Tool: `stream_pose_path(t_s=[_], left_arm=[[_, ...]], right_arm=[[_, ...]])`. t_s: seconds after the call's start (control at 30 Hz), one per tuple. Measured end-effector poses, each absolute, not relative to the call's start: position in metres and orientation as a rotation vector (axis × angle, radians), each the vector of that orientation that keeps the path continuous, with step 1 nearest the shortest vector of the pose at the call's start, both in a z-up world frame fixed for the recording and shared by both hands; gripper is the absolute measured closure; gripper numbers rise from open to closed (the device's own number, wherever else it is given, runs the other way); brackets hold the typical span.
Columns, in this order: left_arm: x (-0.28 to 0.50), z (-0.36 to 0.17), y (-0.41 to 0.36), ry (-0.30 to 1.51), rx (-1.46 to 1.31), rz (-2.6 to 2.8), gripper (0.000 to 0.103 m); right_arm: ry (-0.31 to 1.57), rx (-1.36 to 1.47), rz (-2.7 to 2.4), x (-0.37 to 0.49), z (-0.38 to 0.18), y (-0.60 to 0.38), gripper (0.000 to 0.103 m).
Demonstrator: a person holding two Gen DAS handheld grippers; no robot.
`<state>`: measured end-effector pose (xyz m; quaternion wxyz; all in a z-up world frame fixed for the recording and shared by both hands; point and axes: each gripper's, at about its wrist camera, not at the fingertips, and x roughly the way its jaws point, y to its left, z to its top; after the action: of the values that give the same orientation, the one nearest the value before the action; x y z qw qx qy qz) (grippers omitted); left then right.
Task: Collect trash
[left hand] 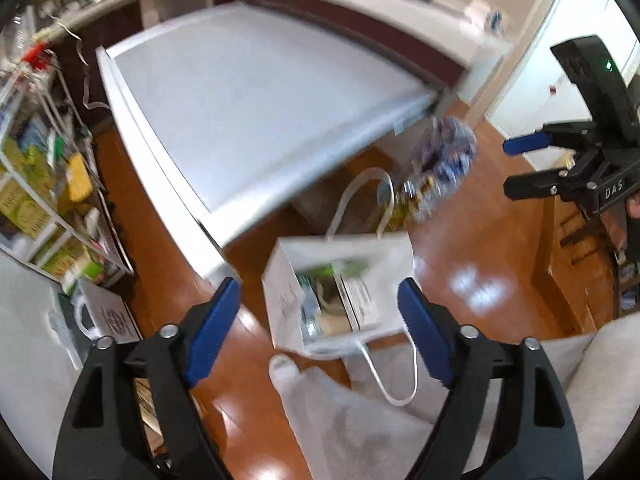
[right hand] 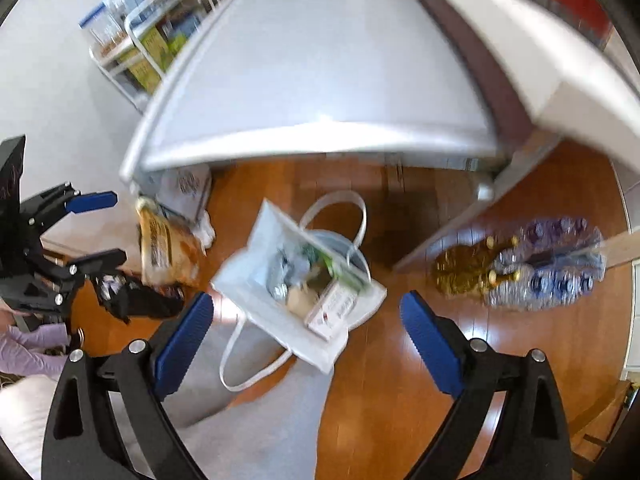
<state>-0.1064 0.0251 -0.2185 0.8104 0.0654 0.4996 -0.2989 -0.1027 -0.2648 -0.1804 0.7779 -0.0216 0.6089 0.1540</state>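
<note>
A white bag (right hand: 296, 292) of trash stands on the wooden floor (right hand: 400, 380) by the bench's (right hand: 320, 60) near edge, mouth upward. Left gripper (left hand: 320, 320) and right gripper (right hand: 306, 332) hover above, fingers open, empty.

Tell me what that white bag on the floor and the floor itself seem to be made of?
The white bag looks like matte paper: its walls stand stiff and creased, with flat ribbon-like handles, though blur leaves thin plastic possible. The floor looks like glossy brown wood or wood-look laminate: plank seams show, and bright light patches reflect off it.
</note>
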Motion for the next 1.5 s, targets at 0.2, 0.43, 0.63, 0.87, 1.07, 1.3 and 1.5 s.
stream_pose_path(t_s=[0.2,0.43,0.63,0.87,1.07,1.3,1.5], left_arm=[[-0.07,-0.161,0.047,0.906,0.018,-0.487,0.002],[0.024,-0.137,0.065,0.82,-0.133,-0.282,0.002],[0.13,-0.153,0.053,0.76,-0.175,-0.194,0.002],[0.229,-0.191,0.034,0.862,-0.198,-0.095,0.002],[0.248,-0.194,0.014,0.842,-0.164,-0.102,0.002],[0.273,-0.214,0.008,0.892,-0.146,-0.051,0.002],[0.264,-0.189,0.002,0.769,-0.142,-0.09,0.002]], right_arm=[[1.155,-0.039,0.345,-0.061,-0.132,-0.256,0.005],[0.836,-0.221,0.23,0.019,-0.081,-0.288,0.004],[0.894,-0.171,0.153,0.116,-0.091,-0.357,0.004],[0.982,-0.121,0.107,0.162,-0.116,-0.406,0.004],[0.96,-0.103,0.064,0.163,-0.123,-0.412,0.004],[0.981,-0.115,0.06,0.172,-0.133,-0.411,0.004],[0.972,-0.147,0.062,0.17,-0.131,-0.406,0.004]])
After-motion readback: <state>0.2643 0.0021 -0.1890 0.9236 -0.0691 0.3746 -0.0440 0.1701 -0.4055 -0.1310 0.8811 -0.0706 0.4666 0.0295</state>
